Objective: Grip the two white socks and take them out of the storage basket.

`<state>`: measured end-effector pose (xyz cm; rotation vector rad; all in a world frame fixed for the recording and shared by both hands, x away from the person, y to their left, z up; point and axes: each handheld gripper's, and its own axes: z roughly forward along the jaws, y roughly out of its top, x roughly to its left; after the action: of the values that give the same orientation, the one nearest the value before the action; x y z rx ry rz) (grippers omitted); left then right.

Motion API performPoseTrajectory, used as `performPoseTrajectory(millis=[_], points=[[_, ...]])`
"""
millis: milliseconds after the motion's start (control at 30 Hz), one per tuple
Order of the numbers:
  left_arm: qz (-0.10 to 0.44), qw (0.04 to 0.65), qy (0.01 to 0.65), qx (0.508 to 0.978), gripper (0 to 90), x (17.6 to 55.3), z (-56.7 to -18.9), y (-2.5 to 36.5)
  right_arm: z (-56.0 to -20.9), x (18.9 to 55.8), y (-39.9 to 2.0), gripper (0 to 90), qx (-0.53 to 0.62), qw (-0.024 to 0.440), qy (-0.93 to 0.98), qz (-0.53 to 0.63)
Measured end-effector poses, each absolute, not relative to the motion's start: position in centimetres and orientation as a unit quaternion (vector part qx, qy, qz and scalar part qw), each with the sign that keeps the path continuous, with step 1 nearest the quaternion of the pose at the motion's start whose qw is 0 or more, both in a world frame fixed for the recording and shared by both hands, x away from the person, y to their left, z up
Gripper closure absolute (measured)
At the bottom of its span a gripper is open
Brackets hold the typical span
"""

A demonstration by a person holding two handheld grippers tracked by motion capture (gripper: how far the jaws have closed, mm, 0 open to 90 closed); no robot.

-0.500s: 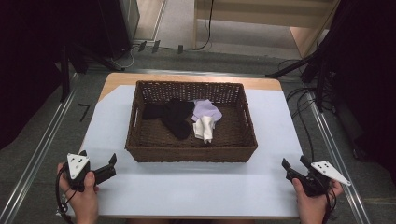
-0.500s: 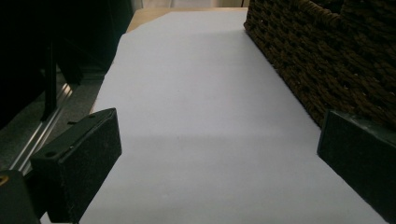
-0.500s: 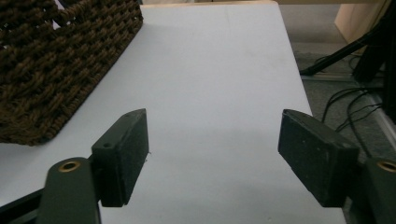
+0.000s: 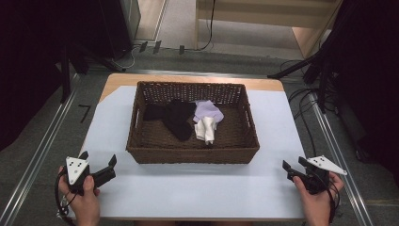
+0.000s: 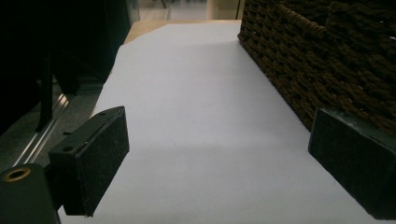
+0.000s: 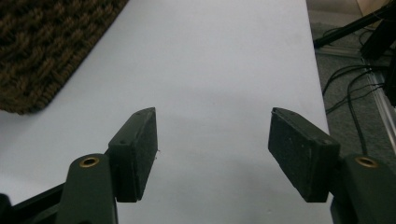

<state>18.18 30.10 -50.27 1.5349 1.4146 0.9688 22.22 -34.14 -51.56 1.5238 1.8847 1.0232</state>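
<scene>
A dark brown wicker basket [image 4: 193,153] stands in the middle of the white-covered table [image 4: 197,188]. Inside it lie a black garment [image 4: 174,117], a lilac cloth [image 4: 209,110] and a white cloth [image 4: 206,129]. My left gripper [image 4: 99,160] rests at the table's near left corner, jaws open, nothing between them. In the left gripper view the basket wall [image 5: 327,60] runs along the right, just past one pad [image 5: 350,163]. My right gripper [image 4: 294,165] sits at the near right corner, jaws open over bare table. The right gripper view has a basket corner [image 6: 42,51] at its upper left.
The table's edges lie just outside both hands. Metal rails [image 4: 42,141] run along the floor on the left and right. Cables [image 4: 306,103] and dark stands [image 4: 324,66] lie on the floor at the right. A wooden shelf unit [image 4: 268,23] stands beyond the table.
</scene>
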Motion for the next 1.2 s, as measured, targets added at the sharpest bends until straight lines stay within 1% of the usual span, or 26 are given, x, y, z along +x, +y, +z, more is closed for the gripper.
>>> performPoseTrajectory(millis=[100,233,433,633,733,967,1033,1200], points=[[0.380,0.412,0.557,0.613,5.8,18.2,-50.3,30.2,-50.4,22.9,-34.2,31.8,0.552,0.235,0.720,0.349],[0.372,0.413,0.560,0.614,0.0,18.3,-50.3,30.2,-48.4,23.7,-33.6,25.8,0.516,0.210,0.770,0.311],[0.367,0.420,0.561,0.613,0.0,18.3,-50.3,30.3,-45.7,25.7,-32.2,21.1,0.464,0.165,0.836,0.243],[0.363,0.426,0.560,0.611,0.0,18.3,-50.3,30.3,-44.1,27.8,-30.5,20.5,0.418,0.121,0.882,0.180],[0.361,0.426,0.561,0.611,0.0,18.4,-50.3,30.3,-43.4,28.8,-29.5,20.2,0.395,0.115,0.900,0.146],[0.363,0.426,0.556,0.614,0.0,18.3,-50.3,30.3,-42.7,30.8,-28.6,20.1,0.369,0.094,0.918,0.116],[0.364,0.424,0.556,0.615,0.0,18.2,-50.3,30.3,-42.6,31.2,-28.4,22.3,0.357,0.096,0.922,0.116],[0.364,0.423,0.555,0.617,0.0,18.3,-50.3,30.3,-41.9,31.9,-27.7,22.3,0.332,0.097,0.933,0.098]])
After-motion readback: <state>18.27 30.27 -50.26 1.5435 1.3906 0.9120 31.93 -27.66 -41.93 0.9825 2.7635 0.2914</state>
